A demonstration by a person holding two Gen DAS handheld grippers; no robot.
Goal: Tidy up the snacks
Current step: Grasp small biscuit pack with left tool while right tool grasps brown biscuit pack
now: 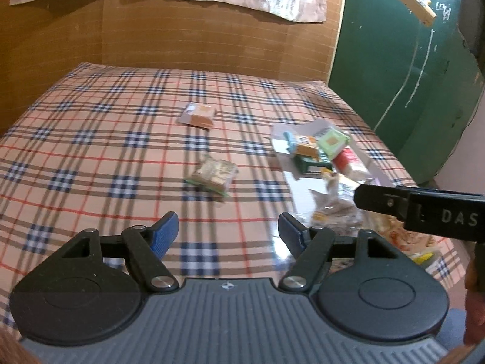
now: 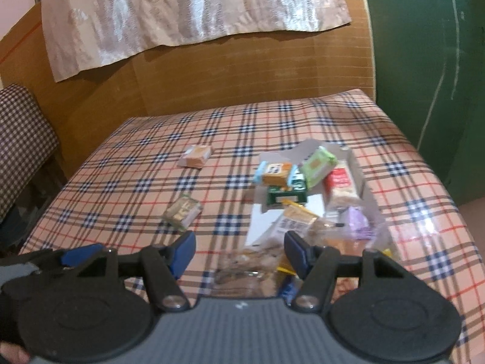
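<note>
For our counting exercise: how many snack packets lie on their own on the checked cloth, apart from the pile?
2. An orange packet lies farther back near the middle; a green-edged packet lies nearer the grippers. Others may be hidden within the pile.

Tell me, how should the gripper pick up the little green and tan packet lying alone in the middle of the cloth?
Probably from above, pinching the packet across its two long sides. It lies flat on the checked cloth with clear space all round, so the open left gripper can likely straddle its narrow width without bumping other snacks.
</note>
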